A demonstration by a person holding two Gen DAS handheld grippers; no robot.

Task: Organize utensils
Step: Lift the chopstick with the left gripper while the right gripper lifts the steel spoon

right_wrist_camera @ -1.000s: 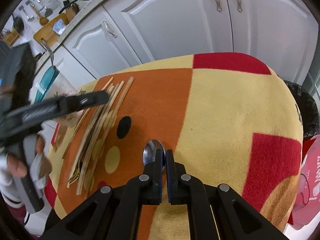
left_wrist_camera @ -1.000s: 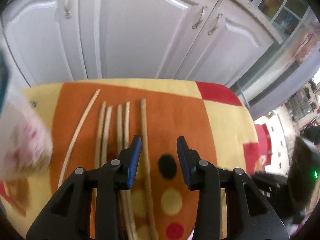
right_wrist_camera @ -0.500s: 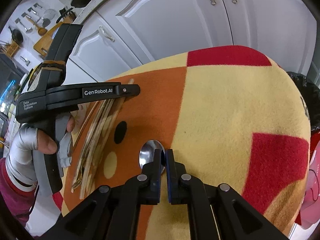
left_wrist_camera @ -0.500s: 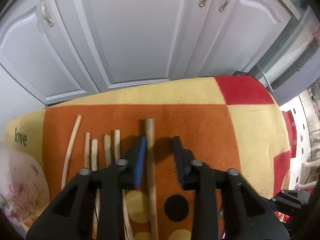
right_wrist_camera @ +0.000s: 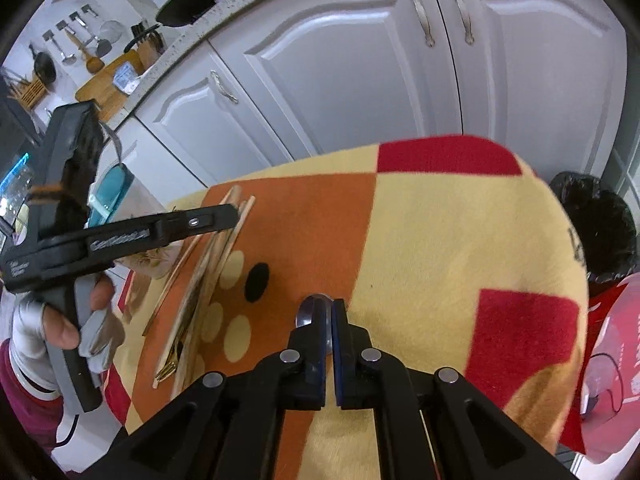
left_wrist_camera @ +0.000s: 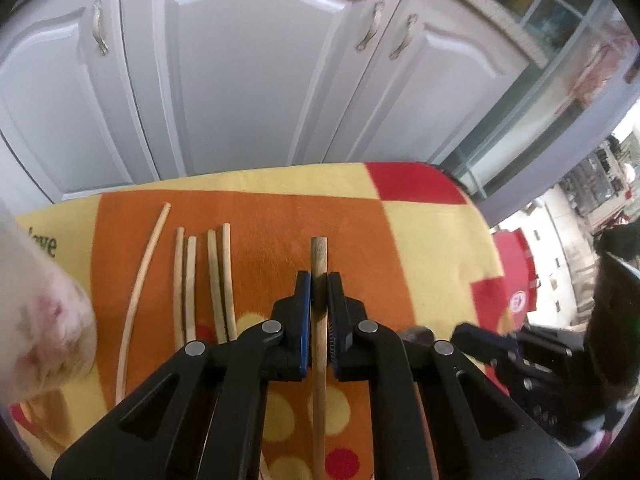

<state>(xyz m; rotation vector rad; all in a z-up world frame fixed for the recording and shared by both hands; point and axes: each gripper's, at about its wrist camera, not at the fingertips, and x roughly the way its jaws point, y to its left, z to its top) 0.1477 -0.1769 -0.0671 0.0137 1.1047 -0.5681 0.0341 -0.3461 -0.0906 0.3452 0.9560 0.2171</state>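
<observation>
chopsticks lie in a loose row on the orange patch of the blanket, and the left gripper has just been closing and now pinches one wooden chopstick lengthwise between its blue pads, apart from the row on its left. it should lift straight and level so the stick does not pivot or slip. right gripper is clamped on a metal spoon, its bowl poking past the tips.
</observation>
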